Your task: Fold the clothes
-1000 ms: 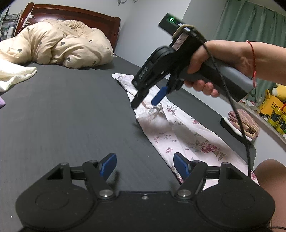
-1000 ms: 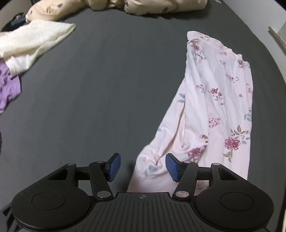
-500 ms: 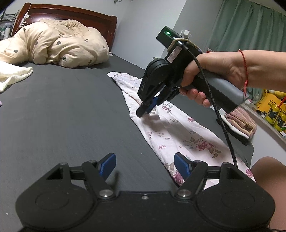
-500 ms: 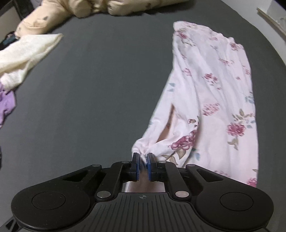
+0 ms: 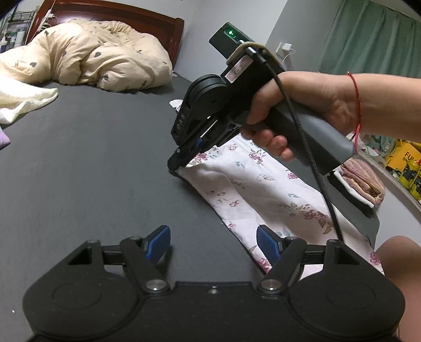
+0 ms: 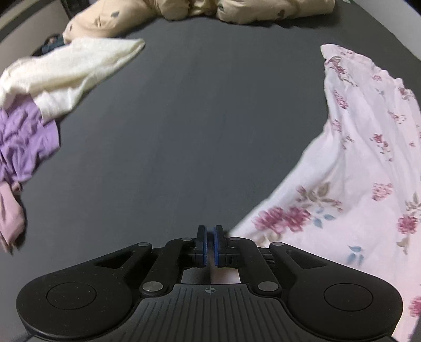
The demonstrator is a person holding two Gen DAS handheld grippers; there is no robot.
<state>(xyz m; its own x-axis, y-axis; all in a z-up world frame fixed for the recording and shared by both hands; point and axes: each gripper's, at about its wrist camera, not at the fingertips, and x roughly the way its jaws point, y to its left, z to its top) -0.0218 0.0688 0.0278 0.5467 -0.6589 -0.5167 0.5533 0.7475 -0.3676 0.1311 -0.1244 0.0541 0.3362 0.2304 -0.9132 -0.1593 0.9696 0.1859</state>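
Pinching the left edge of the floral garment (image 5: 265, 189), the right gripper (image 5: 181, 163) is pressing its 2 blue pads together on the cloth lying along the right side of the dark bed (image 5: 92, 163). The left gripper (image 5: 213, 240) is hovering wide open, gripping nothing, beside the garment's near end.

Green curtains (image 5: 368, 42), wooden headboard (image 5: 110, 15)
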